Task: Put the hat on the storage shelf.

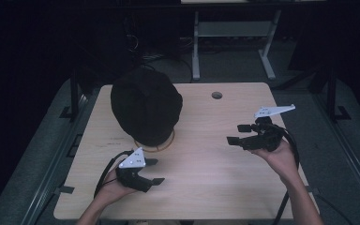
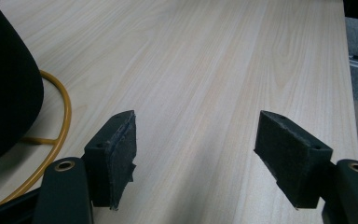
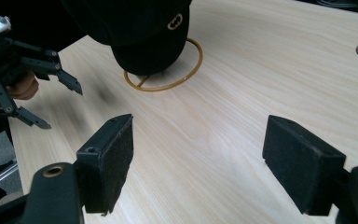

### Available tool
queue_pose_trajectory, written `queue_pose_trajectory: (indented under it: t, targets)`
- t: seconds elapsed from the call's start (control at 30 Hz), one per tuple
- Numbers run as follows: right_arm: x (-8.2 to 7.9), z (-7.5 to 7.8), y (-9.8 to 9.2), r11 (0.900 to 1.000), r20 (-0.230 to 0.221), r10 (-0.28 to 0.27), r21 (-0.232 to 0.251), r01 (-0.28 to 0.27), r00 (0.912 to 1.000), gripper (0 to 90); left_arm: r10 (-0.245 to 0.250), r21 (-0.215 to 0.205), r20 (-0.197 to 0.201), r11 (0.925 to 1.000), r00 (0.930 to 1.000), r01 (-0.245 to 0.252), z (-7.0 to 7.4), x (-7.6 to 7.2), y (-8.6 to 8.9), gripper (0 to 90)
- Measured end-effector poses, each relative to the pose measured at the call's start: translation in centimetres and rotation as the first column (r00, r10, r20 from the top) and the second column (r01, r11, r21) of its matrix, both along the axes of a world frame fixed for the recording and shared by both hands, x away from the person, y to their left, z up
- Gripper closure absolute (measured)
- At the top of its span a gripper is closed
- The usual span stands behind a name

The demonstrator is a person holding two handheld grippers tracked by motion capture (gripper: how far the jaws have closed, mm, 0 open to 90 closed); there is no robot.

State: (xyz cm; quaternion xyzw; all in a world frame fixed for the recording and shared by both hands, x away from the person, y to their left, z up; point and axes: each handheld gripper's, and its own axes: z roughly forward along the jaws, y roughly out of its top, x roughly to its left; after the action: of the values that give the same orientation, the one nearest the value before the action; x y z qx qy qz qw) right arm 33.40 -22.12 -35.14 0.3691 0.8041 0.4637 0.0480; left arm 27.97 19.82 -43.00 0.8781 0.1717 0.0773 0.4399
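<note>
Resting on a ring-shaped stand of yellowish wire [image 1: 164,146], a black cap [image 1: 145,112] is seen toward the far left part of the light wooden table [image 1: 206,187], with a small round metal emblem [image 3: 174,21] showing on its front in the right gripper view. The left gripper [image 1: 154,171] is held low over the near left part of the table, just in front of the cap and apart from it; its jaws are spread wide with nothing but bare wood between them, and in the left gripper view the cap [image 2: 4,84] and the wire ring [image 2: 58,140] are caught at the left edge. The right gripper [image 1: 238,134] is held above the right side of the table, well apart from the cap and pointed toward it — its jaws are likewise released, with nothing clasped. A round cable hole [image 1: 217,95] is cut into the table near its far edge.
</note>
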Motion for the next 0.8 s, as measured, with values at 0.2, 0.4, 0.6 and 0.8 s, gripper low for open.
queue_pose_trajectory:
  t: [0.2, 0.4, 0.6, 0.8]
  targets:
    - [-0.6, -0.8, -0.9, 1.0, -0.004, -0.019, 0.005, 0.019, 0.9998, 24.2, 0.004, -0.001, 0.003, 1.0, 1.0, -0.004, 0.0, 0.1, 0.1, 29.0]
    - [-1.3, -1.5, -1.6, 1.0, -0.007, -0.031, 0.007, 0.031, 0.9995, 24.2, 0.007, -0.003, 0.009, 1.0, 0.9999, -0.007, 0.1, 0.1, 0.2, 29.1]
    - [-2.3, -2.2, -2.3, 0.999, -0.013, -0.039, 0.004, 0.039, 0.9991, 24.2, 0.003, -0.003, 0.01, 1.0, 0.9999, -0.003, 0.2, 0.0, 0.2, 29.0]
    - [-3.4, -2.7, -2.9, 0.999, -0.014, -0.045, -0.012, 0.045, 0.9989, 23.9, 0.014, -0.015, 0.007, 0.9998, 0.9999, -0.014, 0.2, 0.0, 0.3, 29.0]
